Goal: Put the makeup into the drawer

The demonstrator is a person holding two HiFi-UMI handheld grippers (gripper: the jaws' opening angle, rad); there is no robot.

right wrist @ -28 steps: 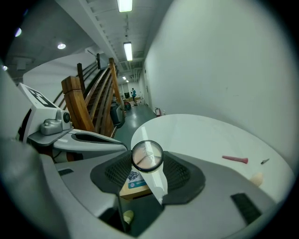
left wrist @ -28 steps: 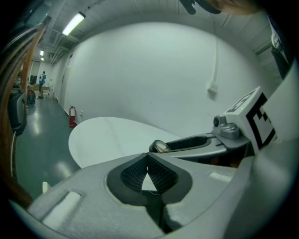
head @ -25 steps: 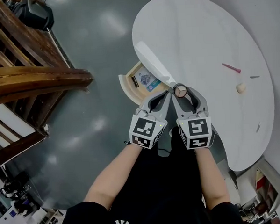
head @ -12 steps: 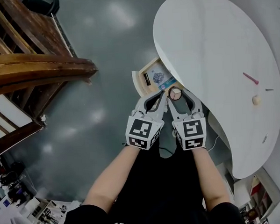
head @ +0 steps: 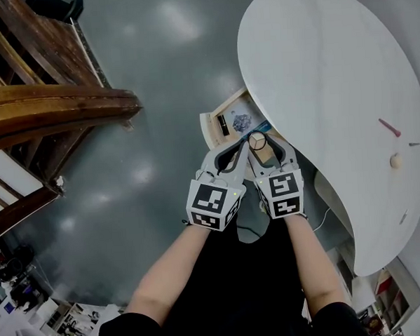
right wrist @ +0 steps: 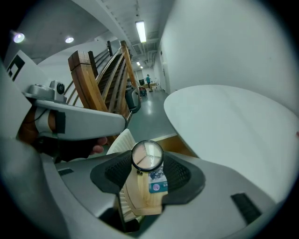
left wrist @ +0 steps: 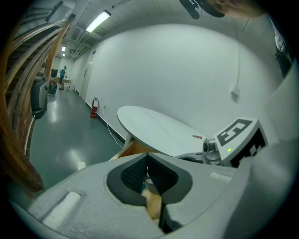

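A round compact with a clear three-part lid (head: 257, 140) (right wrist: 147, 156) sits between the pads of my right gripper (head: 262, 146) (right wrist: 148, 164), which is shut on it. It hangs over the open wooden drawer (head: 211, 131) (right wrist: 140, 198) under the white table's edge. In the drawer lie a black tube (head: 222, 124) and a blue-and-white packet (head: 241, 121) (right wrist: 157, 186). My left gripper (head: 231, 148) (left wrist: 147, 173) is just left of the right one, its pads pressed together with nothing between them.
The round white table (head: 324, 73) carries a pink stick (head: 389, 127), a small beige ball (head: 396, 161) and a thin dark item (head: 414, 145) on its far right. A wooden staircase (head: 45, 109) rises at the left over the grey floor (head: 148, 54).
Both grippers have come off the table's edge and moved left over the open drawer, the right one still carrying the compact. The table has slid right in the head view.
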